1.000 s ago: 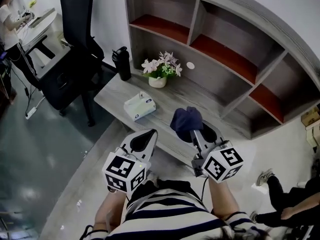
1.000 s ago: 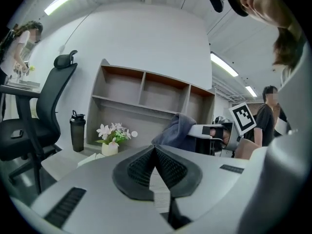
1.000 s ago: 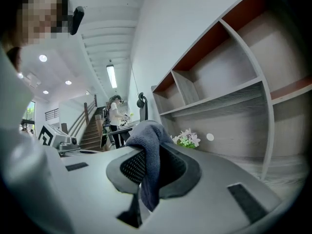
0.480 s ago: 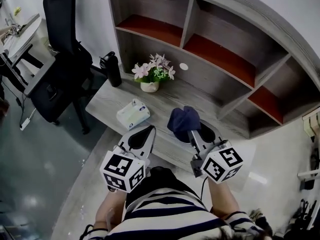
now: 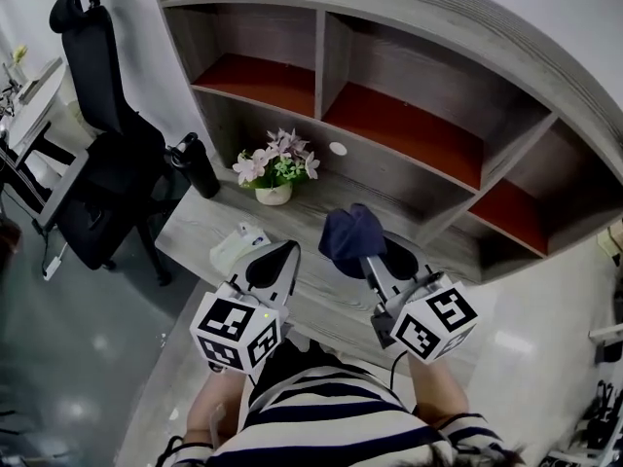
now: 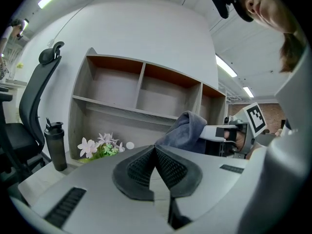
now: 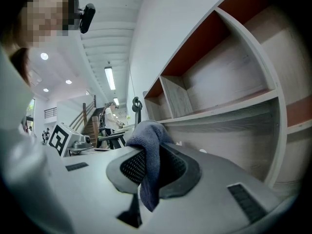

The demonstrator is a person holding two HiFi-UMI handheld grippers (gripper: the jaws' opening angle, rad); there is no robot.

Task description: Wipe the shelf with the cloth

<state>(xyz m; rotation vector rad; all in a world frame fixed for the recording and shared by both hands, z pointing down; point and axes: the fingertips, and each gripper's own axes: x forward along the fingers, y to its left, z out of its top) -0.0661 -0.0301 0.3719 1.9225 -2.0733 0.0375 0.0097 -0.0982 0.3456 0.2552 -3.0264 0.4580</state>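
Note:
A dark blue cloth (image 5: 350, 237) is bunched in my right gripper (image 5: 368, 256), whose jaws are shut on it; in the right gripper view the cloth (image 7: 149, 150) hangs down between the pads. That gripper hovers above the lower ledge (image 5: 195, 224) of the grey wooden shelf (image 5: 409, 76), in front of its compartments. My left gripper (image 5: 275, 264) is beside it on the left, shut with nothing between its pads (image 6: 155, 165). From the left gripper view the cloth (image 6: 187, 130) and the right gripper show to the right, before the shelf (image 6: 141, 99).
On the ledge stand a white pot of pink flowers (image 5: 274, 168), a black bottle (image 5: 195, 166) and a tissue box (image 5: 234, 248). A small white disc (image 5: 338, 149) sits on the back panel. A black office chair (image 5: 102, 154) stands at the left. Compartment floors are red-brown.
The view has swung left and up, so the shelf compartments fill more of the picture. Both grippers keep their places side by side, the cloth still held in the right one.

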